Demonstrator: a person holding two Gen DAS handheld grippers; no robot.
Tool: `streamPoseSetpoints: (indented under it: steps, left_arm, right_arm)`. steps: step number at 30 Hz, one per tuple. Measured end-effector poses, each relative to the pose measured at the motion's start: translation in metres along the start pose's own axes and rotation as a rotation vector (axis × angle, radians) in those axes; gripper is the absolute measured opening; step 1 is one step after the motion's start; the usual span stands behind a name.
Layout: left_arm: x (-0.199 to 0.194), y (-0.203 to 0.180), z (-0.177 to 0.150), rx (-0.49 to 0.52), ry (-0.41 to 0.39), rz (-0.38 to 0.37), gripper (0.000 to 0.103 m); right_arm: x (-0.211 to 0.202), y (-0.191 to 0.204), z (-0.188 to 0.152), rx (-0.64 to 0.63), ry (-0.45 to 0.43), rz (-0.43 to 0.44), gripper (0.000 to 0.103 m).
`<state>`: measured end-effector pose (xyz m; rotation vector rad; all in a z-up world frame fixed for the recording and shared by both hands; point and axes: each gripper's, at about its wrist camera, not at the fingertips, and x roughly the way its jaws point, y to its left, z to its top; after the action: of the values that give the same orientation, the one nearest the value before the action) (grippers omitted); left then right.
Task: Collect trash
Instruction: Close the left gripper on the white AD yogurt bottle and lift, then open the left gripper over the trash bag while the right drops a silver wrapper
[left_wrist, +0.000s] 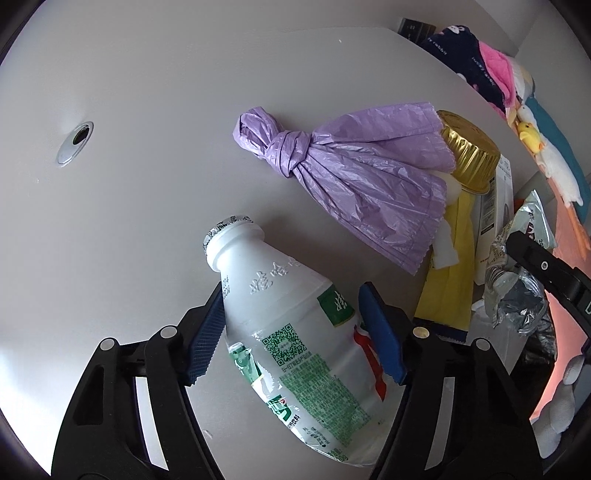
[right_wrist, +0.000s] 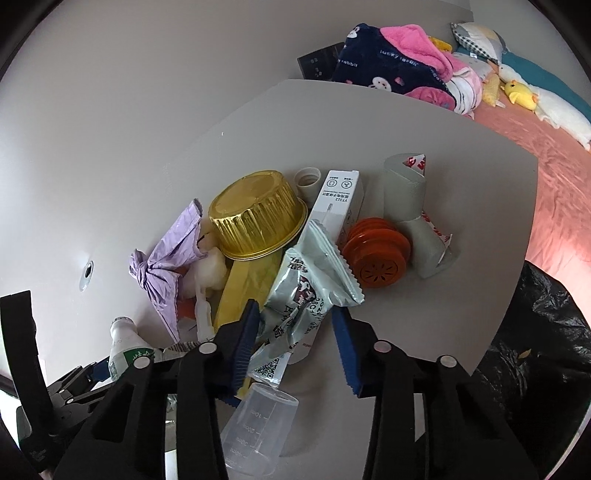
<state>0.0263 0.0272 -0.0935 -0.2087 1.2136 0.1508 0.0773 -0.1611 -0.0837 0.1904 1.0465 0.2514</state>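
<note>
My left gripper (left_wrist: 291, 325) has its blue pads on both sides of a white plastic drink bottle (left_wrist: 295, 332) with a green label, lying on the grey table (left_wrist: 147, 184); it is shut on the bottle. The bottle also shows in the right wrist view (right_wrist: 123, 347). My right gripper (right_wrist: 295, 339) is open around a silver snack wrapper (right_wrist: 306, 291), the left pad touching it. A knotted purple bag (left_wrist: 351, 173), a gold foil cup (right_wrist: 255, 218), a yellow wrapper (right_wrist: 240, 291) and a clear measuring cup (right_wrist: 255, 428) lie in the trash pile.
A white box (right_wrist: 336, 206), an orange ridged lid (right_wrist: 380, 254), a grey carton (right_wrist: 410, 206) and a white cap (right_wrist: 306, 181) lie further back. A black bin bag (right_wrist: 535, 350) hangs off the table's right edge. A bed with blankets and plush toys (right_wrist: 406, 74) is behind.
</note>
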Motion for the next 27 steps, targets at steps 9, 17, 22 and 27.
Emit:
streamPoseSetpoints:
  steps: [9,17,22,27]
  left_arm:
    - [-0.009,0.024,-0.009,-0.053,-0.048,-0.121,0.065]
    - [-0.024,0.051,-0.019,-0.088,-0.091,-0.223,0.058]
    - [-0.035,0.057,-0.023,-0.091,-0.105,-0.296,0.056]
    - [-0.043,0.051,-0.016,-0.082,-0.111,-0.378,0.056]
  right_arm:
    - [-0.011,0.005,0.002,-0.026,-0.030,0.102,0.021]
    - [-0.038,0.007,0.005,-0.027,-0.096,0.115,0.021]
    - [-0.055,0.002,0.004,-0.011,-0.133,0.110,0.021]
    - [-0.073,-0.003,0.002,0.010,-0.172,0.095,0.021]
